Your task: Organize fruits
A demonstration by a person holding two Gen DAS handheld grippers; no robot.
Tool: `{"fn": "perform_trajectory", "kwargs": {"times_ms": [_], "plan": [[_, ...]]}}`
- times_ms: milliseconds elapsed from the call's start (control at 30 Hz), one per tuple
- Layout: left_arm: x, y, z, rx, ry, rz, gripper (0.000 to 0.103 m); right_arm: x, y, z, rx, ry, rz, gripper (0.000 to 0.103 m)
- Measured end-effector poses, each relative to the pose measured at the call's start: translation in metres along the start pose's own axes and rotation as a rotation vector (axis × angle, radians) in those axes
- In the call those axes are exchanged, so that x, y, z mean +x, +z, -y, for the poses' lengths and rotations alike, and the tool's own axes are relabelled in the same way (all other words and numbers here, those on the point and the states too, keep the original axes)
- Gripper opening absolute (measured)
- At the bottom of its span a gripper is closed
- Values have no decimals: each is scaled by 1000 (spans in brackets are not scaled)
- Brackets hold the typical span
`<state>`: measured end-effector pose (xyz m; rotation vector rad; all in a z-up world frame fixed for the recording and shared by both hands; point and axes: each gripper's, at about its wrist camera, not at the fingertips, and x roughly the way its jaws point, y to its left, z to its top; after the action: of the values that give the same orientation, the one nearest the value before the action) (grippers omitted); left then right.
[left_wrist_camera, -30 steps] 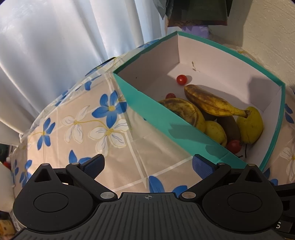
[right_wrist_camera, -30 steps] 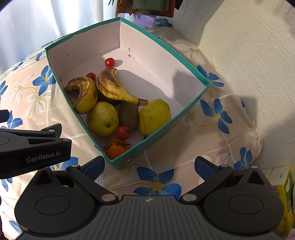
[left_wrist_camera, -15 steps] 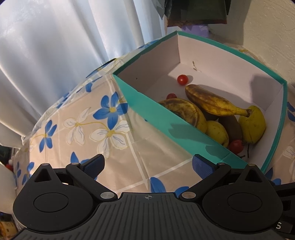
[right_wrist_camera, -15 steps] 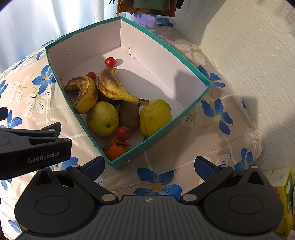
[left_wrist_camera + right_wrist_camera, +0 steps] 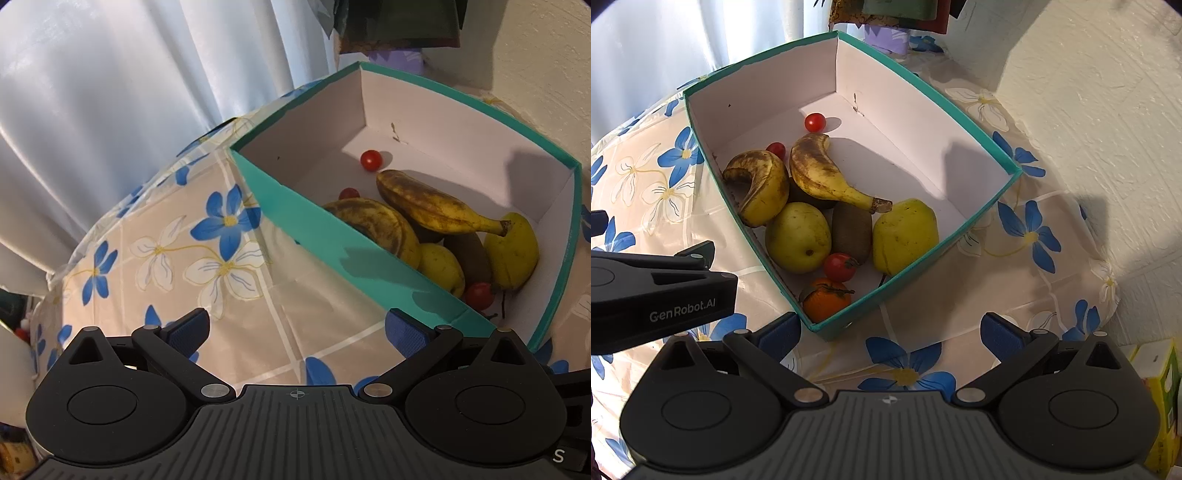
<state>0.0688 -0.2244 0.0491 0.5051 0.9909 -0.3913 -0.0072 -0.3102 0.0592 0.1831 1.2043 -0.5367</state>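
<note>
We hold both hand-held grippers spread and empty outside the teal box (image 5: 960,110) on the bench (image 5: 1015,280). The right hand-held gripper (image 5: 890,332) sits nearer; the orange (image 5: 825,301) lies just ahead-left, the banana (image 5: 827,173) runs diagonally away. The left hand-held gripper (image 5: 295,326) faces the wall.

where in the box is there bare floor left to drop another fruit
The teal box has bare white floor along its right wall and in the far corner, beyond the small tomato and right of the long banana. The left and near end is packed: curled banana, pear, kiwi, orange.
</note>
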Motion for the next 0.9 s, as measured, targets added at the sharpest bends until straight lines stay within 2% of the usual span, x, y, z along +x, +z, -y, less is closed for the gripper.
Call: {"fn": "perform_trajectory", "kwargs": {"times_ms": [900], "plan": [[1, -1, 2, 19, -40, -9, 103, 2, 2, -2, -15, -1, -4, 103]]}}
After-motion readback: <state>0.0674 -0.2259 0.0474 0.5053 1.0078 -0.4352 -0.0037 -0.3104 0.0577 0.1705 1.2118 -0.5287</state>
